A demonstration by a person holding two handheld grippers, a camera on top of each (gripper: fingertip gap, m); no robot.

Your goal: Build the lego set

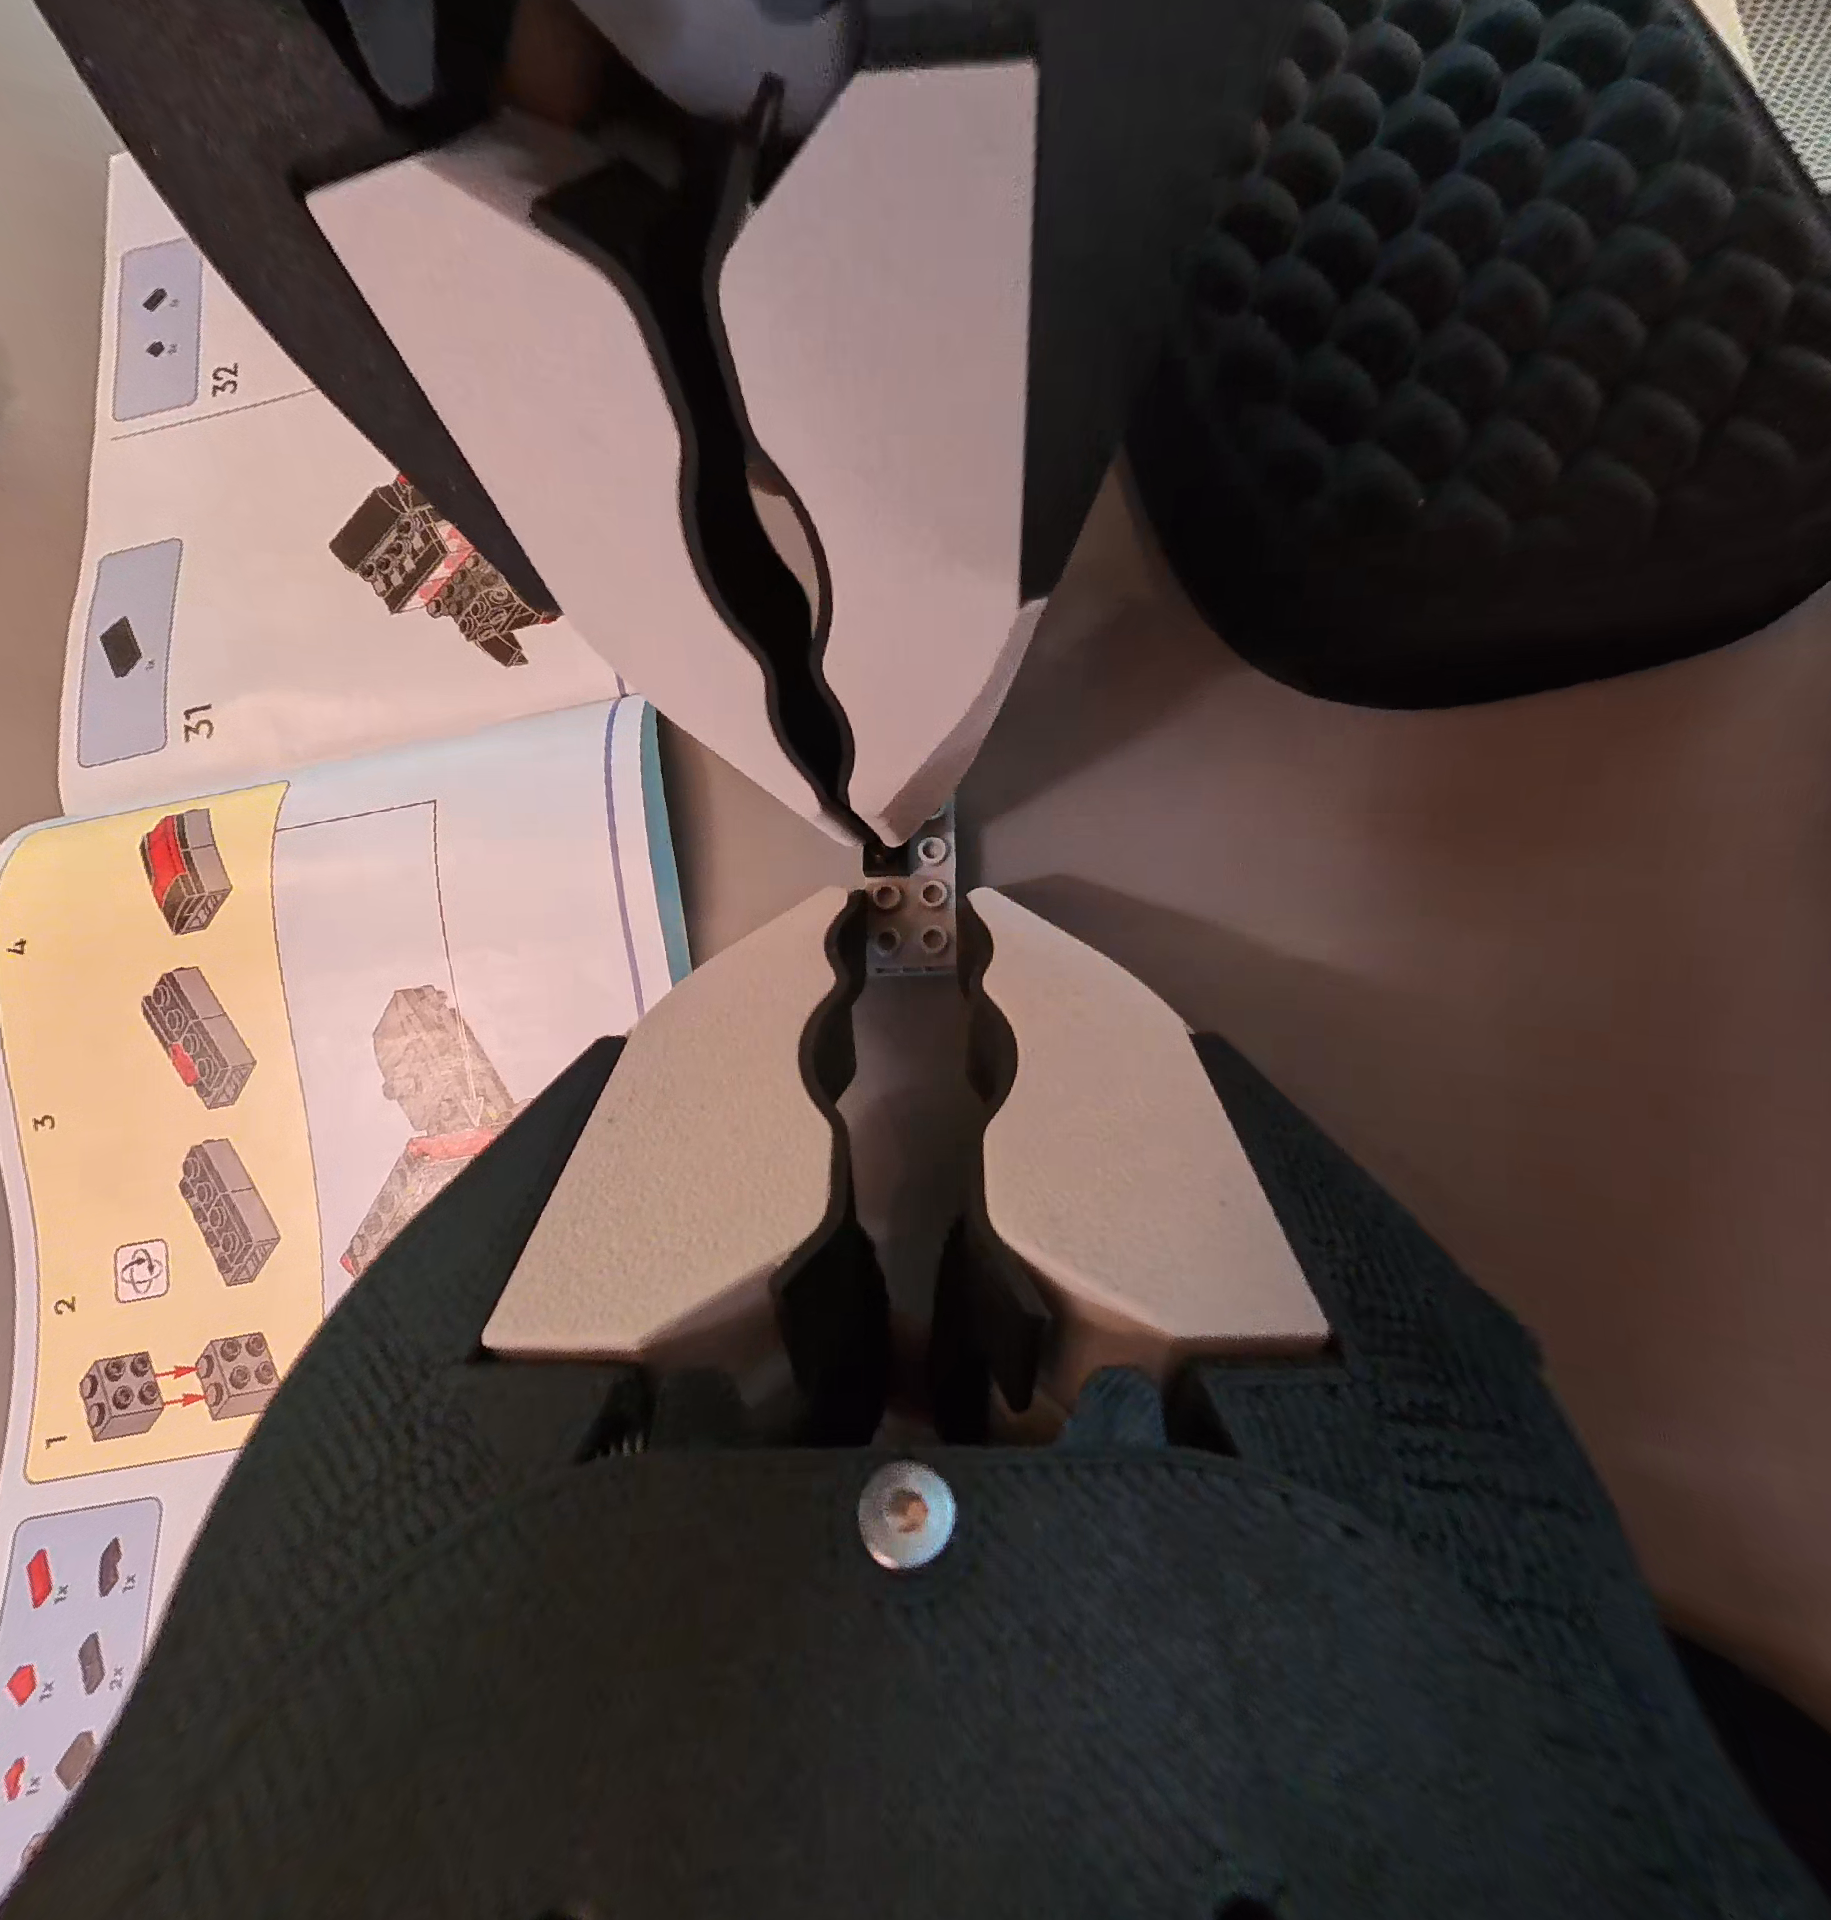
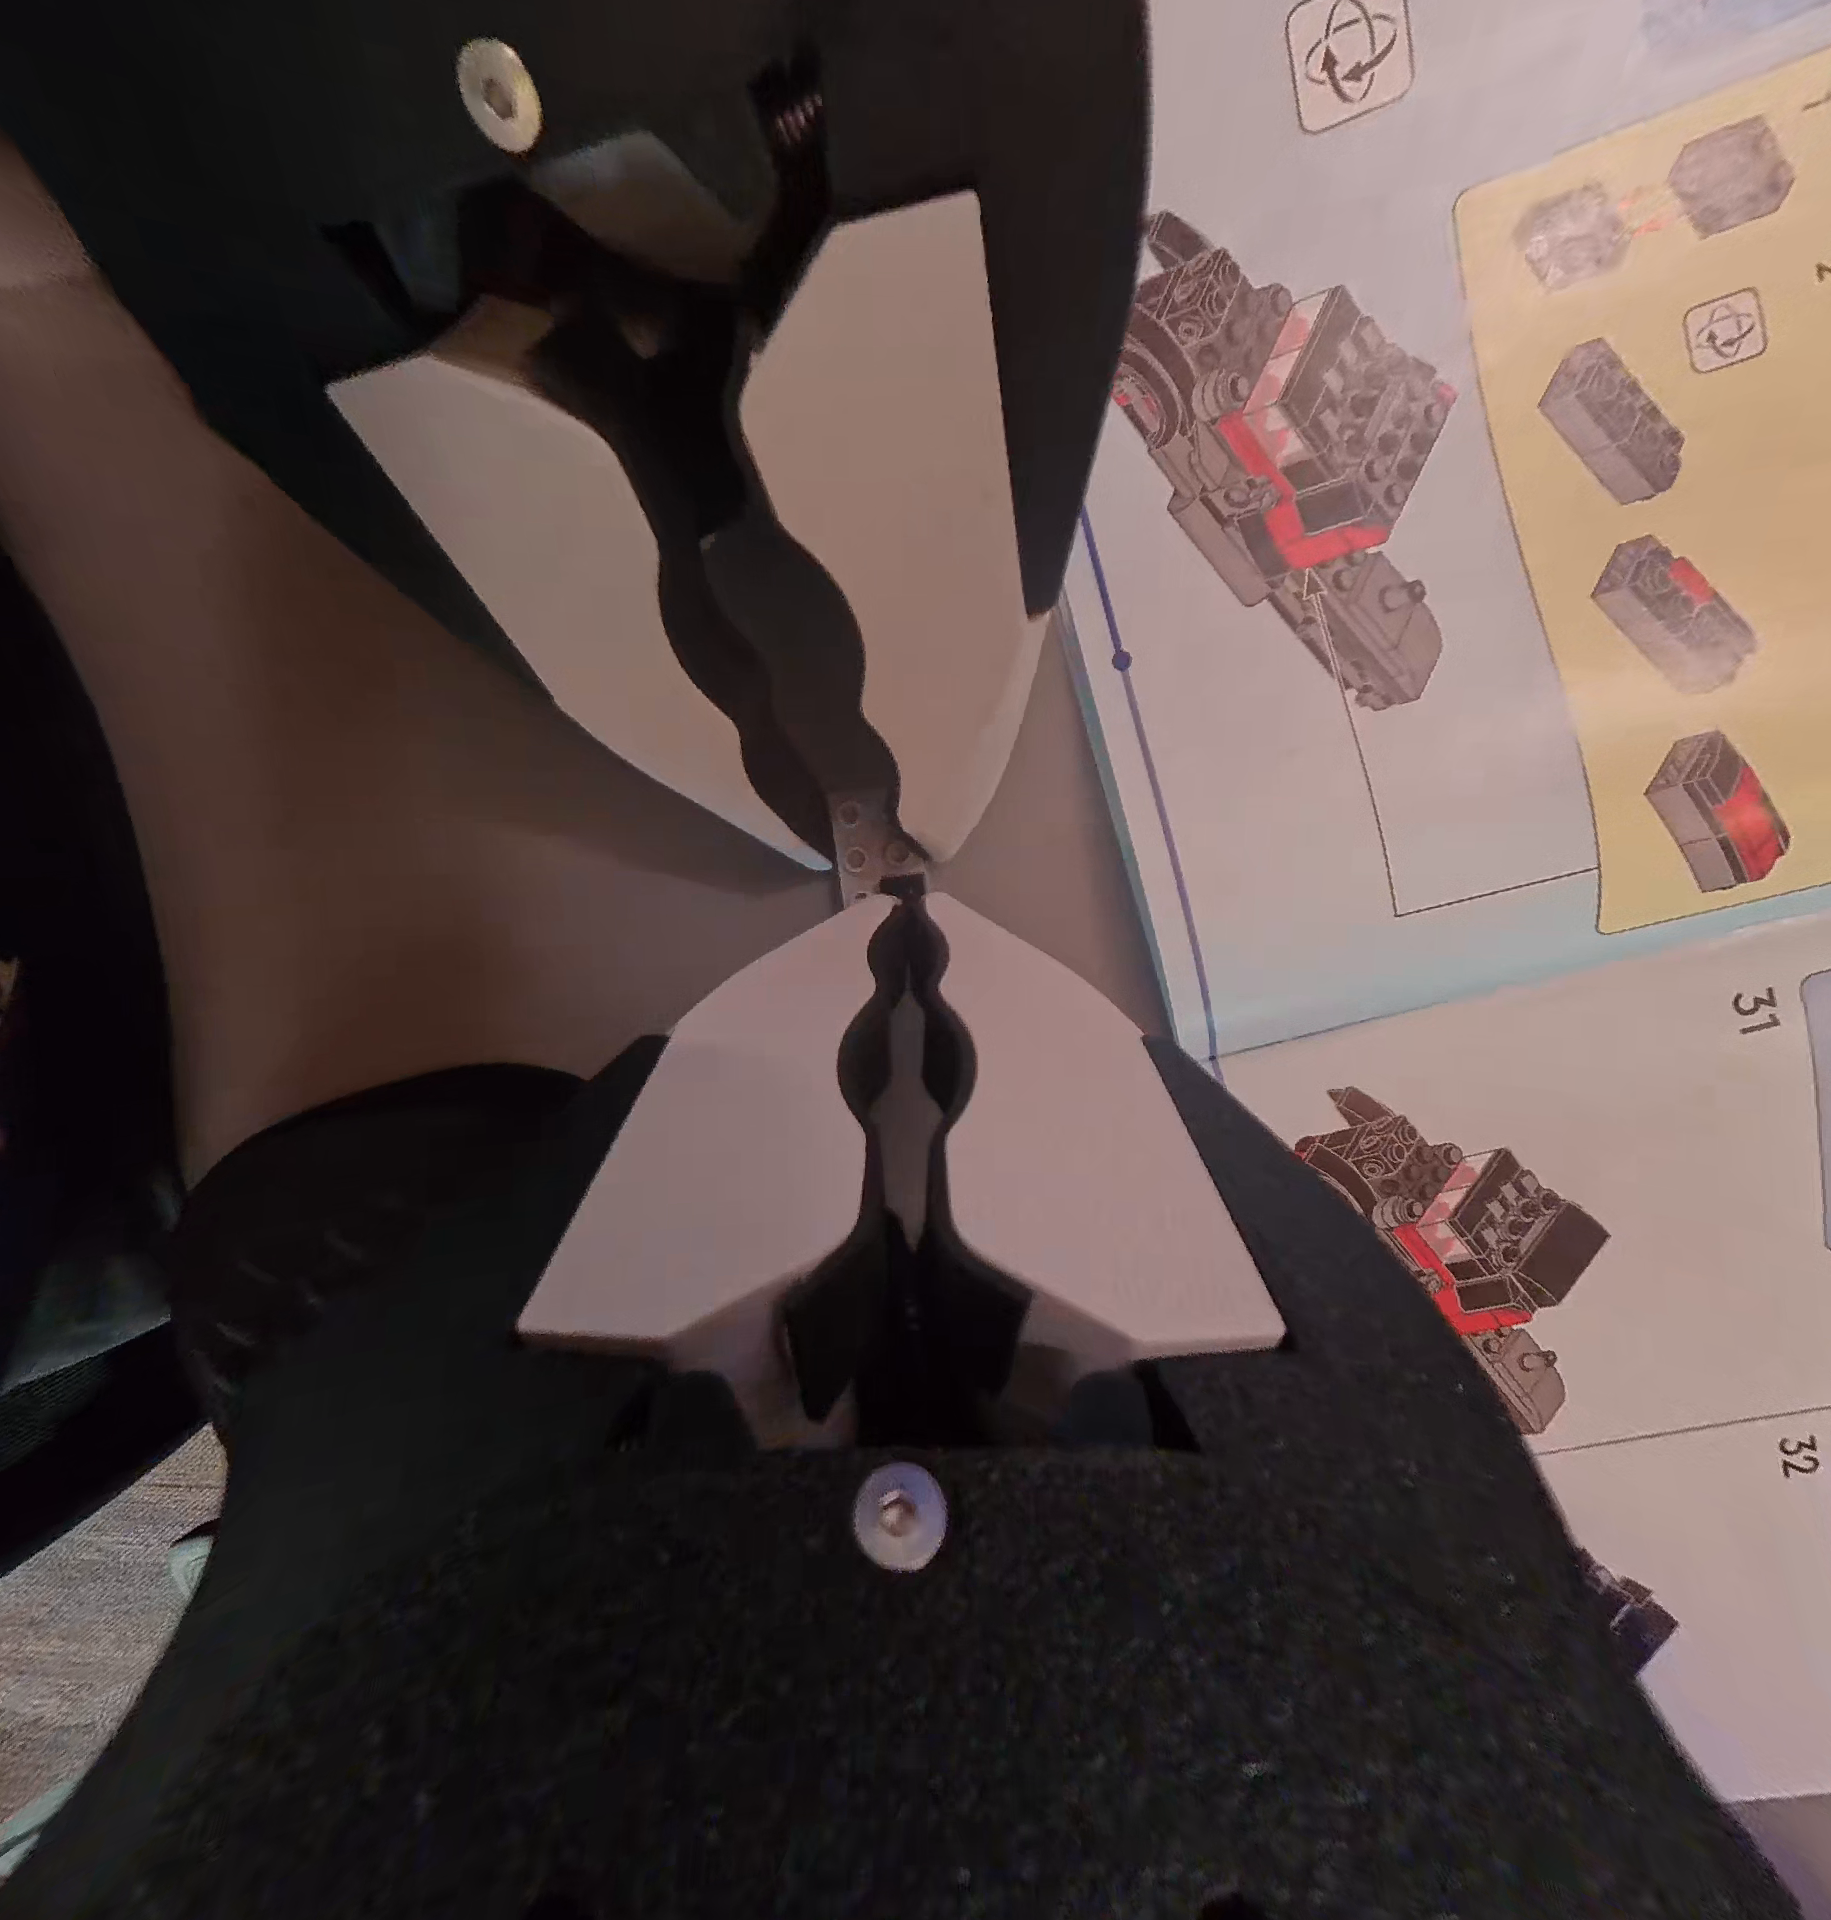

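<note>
progress: the left hand-held gripper [image 1: 909, 928] pinches a grey studded plate [image 1: 913, 920] by its sides; the right hand-held gripper [image 2: 903, 902] has its tips pressed onto a small black piece [image 2: 900, 886] at that plate's far end, apparently seating it. no finished model shows.
left to do: judging by the open instruction booklet [image 1: 371, 904], many steps remain.
task thing: plate and black piece are held between the two tool tips, above the bench [image 1: 1410, 1039].
room: the tips nearly touch, so there is little slack between them. the booklet lies just beside on the bench; a black dimpled object [image 1: 1513, 364] crowds the far side.
edges: no bench edge is clearly visible.
</note>
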